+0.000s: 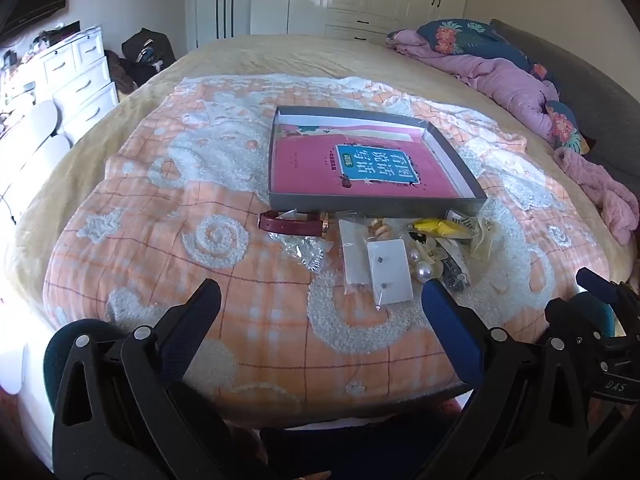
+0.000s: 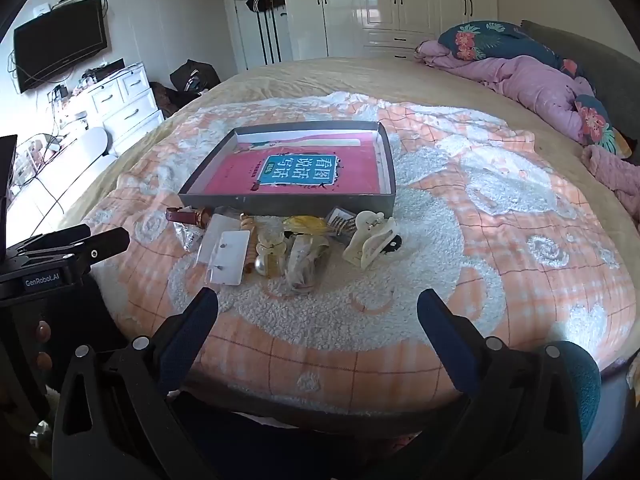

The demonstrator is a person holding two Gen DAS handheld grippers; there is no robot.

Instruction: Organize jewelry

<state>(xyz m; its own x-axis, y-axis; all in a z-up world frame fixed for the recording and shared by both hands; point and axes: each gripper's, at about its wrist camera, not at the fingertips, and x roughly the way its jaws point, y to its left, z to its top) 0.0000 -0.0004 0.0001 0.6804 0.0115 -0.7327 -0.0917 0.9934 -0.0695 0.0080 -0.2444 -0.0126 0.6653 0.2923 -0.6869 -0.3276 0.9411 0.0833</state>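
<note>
Bed covered by a tufted orange-and-white checked blanket (image 2: 460, 272). On it a shallow grey cardboard tray (image 2: 280, 200) holding a pink book (image 2: 296, 176), title in Chinese characters. Jewelry heaped just before the tray's near wall: cream claw hair clip (image 2: 370, 242), dark red strap, possibly a watch (image 1: 290, 224), white earring card (image 1: 390, 276), pearls (image 1: 422, 268). Left gripper (image 1: 320, 296) and right gripper (image 2: 318, 304) both spread wide, nothing held, pile beyond the fingertips. "GenRobot.AI" is read on the left unit.

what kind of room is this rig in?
Most likely a home bedroom: a big bed with a rumpled pink duvet, white wardrobes along the far wall, and a wall-mounted TV.
</note>
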